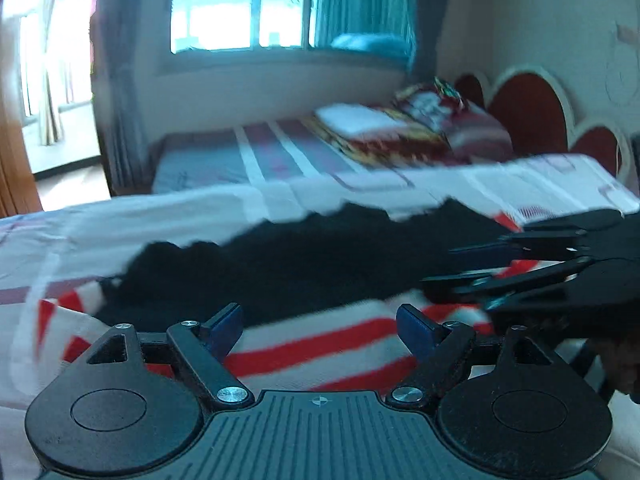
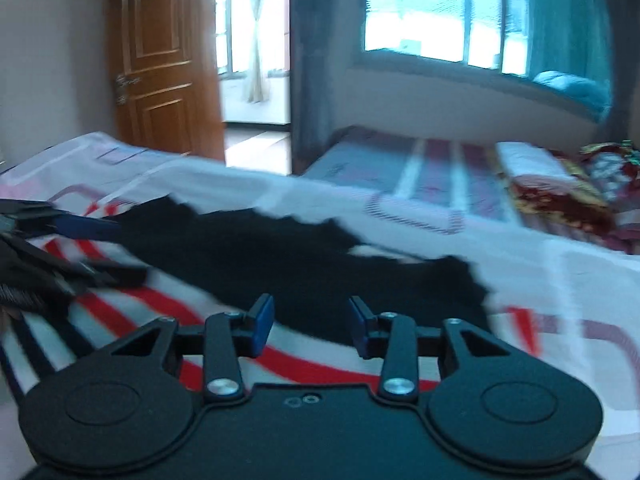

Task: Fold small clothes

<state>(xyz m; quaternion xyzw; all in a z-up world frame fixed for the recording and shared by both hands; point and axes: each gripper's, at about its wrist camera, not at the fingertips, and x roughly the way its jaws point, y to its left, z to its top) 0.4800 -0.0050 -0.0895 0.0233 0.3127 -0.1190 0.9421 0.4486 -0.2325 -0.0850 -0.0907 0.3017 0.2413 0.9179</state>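
A black garment (image 1: pixel 304 256) lies spread across a red-and-white striped cloth (image 1: pixel 320 348) on the near bed (image 1: pixel 120 220), its far edge ragged against the pale sheet. Past that edge the sheet runs bare to the bed's far side, leaving open room beyond the garment and to its right in the right wrist view.

The left hand-held gripper (image 1: pixel 320 326) hovers over the striped cloth just near of the garment, jaws spread wide with nothing between them. The right hand-held gripper (image 2: pixel 312 326) stands partly open, its blue pads over the garment's near edge, gripping nothing as far as the blur allows.

Each view catches the other tool from the side: the right one enters the left wrist view at the right, fingers reaching onto the garment; the left one shows at the left edge of the right wrist view. Only the right wrist view shows the brown wooden door (image 2: pixel 160 60) and the lit doorway beside it. Only the left wrist view shows the red heart-shaped headboard (image 1: pixel 532 112).

A second bed (image 1: pixel 248 156) with striped bedding and a red patterned quilt (image 1: pixel 400 136) stands farther off below a bright window (image 1: pixel 240 4) with teal curtains (image 1: pixel 360 0).
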